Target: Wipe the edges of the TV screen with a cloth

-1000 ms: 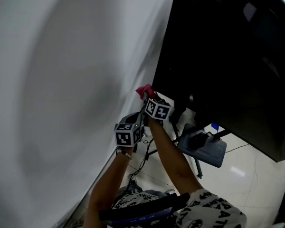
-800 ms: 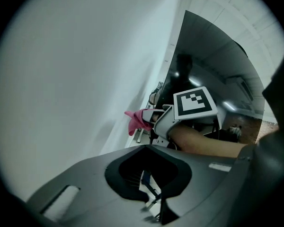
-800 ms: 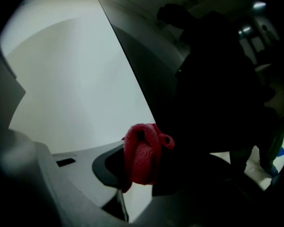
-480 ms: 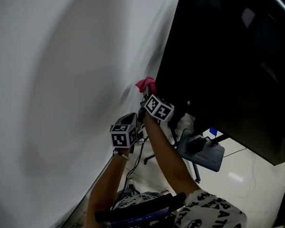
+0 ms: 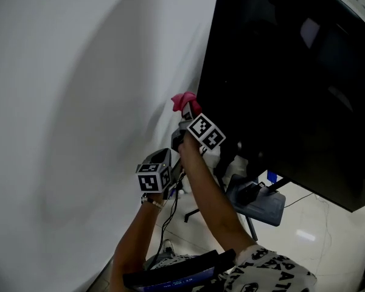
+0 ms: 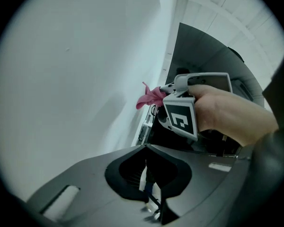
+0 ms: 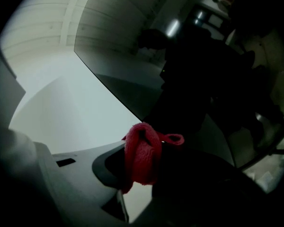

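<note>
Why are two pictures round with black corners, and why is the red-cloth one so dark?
Both gripper views: wide-angle lenses give a round picture, black corners, bent lines. Right gripper view: dim and backlit by the pale wall; only the red cloth shows colour, and lights reflect in the TV screen. Head view: no rounding, soft shadows on the wall.

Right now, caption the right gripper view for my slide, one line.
Right gripper shut on a red cloth, held at the edge of the dark TV screen, with the white wall beside it.
</note>
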A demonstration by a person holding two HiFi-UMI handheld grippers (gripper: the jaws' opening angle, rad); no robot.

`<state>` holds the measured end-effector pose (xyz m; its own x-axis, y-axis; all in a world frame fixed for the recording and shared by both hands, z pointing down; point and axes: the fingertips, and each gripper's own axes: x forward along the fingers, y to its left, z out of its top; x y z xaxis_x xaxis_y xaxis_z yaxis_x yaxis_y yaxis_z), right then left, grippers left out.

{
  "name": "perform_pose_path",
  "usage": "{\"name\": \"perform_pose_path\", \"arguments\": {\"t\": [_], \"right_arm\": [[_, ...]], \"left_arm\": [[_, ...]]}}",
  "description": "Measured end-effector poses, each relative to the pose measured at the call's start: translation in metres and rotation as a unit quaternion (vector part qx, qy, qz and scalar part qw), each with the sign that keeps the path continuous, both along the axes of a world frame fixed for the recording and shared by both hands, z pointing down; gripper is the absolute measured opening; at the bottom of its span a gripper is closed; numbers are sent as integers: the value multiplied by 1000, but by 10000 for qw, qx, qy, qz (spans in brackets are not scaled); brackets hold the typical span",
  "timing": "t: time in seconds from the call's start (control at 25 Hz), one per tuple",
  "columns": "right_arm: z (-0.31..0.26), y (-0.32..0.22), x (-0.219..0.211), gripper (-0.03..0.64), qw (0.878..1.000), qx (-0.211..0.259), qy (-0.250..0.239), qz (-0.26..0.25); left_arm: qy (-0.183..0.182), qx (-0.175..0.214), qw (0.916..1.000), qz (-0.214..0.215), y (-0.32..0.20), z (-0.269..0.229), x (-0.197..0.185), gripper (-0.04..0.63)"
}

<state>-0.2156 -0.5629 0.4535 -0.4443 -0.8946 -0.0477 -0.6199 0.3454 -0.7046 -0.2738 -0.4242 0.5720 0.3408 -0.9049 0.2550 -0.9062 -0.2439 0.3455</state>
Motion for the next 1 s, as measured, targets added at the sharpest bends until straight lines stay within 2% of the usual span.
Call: {"name": "perform_pose_path", "arguments": {"t": [0.28,0.48,0.64,0.84,1.0], "right_arm": [[-77,-3,-7,109,9982,359,-479,28],[-127,-1,-9,109,9955,557,-767,-1],[-167,-4,-11,109,9939,747,-818,14],[-220,-3,-18,109,9927,943,-756,33],[-251,-2,-19,109,9923,1089,-580,57]], "left_arm": [[-115,344,9993,-102,-2,-52,-14,-9],[-341,244,9991,-2,-3,-89,-19,-9],[-442,421,9981,62,-14,-147,-18,-9],[-785,988,9917,-258,-31,-243,-34,-9],[-1114,1206,9855,-437,-38,-292,-46,-9]]}}
